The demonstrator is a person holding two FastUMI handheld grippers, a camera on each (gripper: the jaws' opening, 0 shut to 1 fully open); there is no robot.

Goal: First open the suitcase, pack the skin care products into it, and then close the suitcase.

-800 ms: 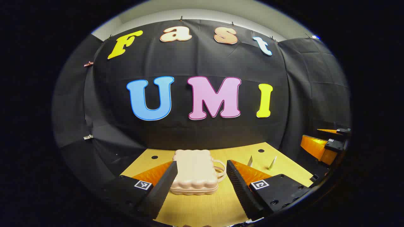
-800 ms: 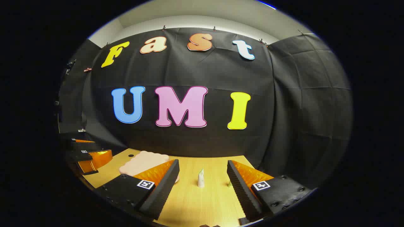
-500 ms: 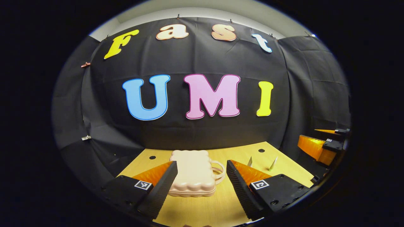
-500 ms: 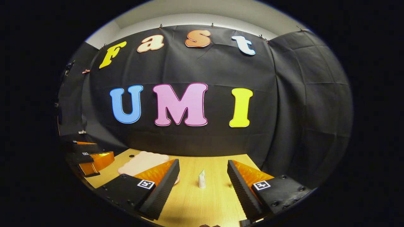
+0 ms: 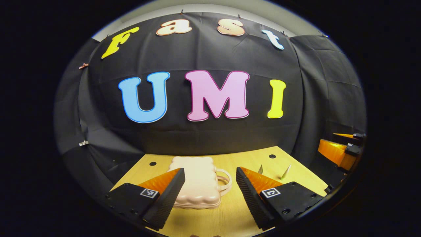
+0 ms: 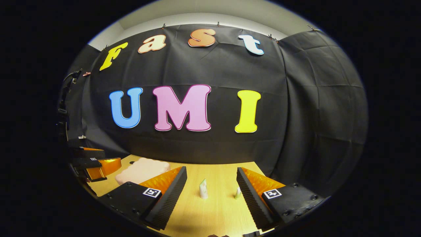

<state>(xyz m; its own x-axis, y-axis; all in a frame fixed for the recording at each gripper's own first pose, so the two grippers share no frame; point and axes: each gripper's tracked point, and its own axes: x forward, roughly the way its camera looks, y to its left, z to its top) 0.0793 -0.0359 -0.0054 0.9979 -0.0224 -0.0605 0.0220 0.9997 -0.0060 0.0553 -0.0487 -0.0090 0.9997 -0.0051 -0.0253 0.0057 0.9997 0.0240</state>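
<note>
- The pale pink, scallop-edged plastic suitcase (image 5: 197, 186) lies flat and closed on the yellow wooden table (image 5: 230, 217), handle (image 5: 225, 179) facing right.
- It sits lower and closer between the spread, empty fingers of the left gripper (image 5: 210, 194) than a moment ago, so opening looks imminent.
- Two small pale skin-care tubes (image 6: 203, 189) stand upright ahead of the right gripper (image 6: 211, 194), equally spread and empty.
- Nothing blocks the case.

Black cloth wall (image 5: 210, 138) hangs from twelve o'clock down to centre, creased, clipped along its top. Pale ceiling (image 6: 204, 10) above. Wooden table (image 6: 217, 210) at six o'clock.
</note>
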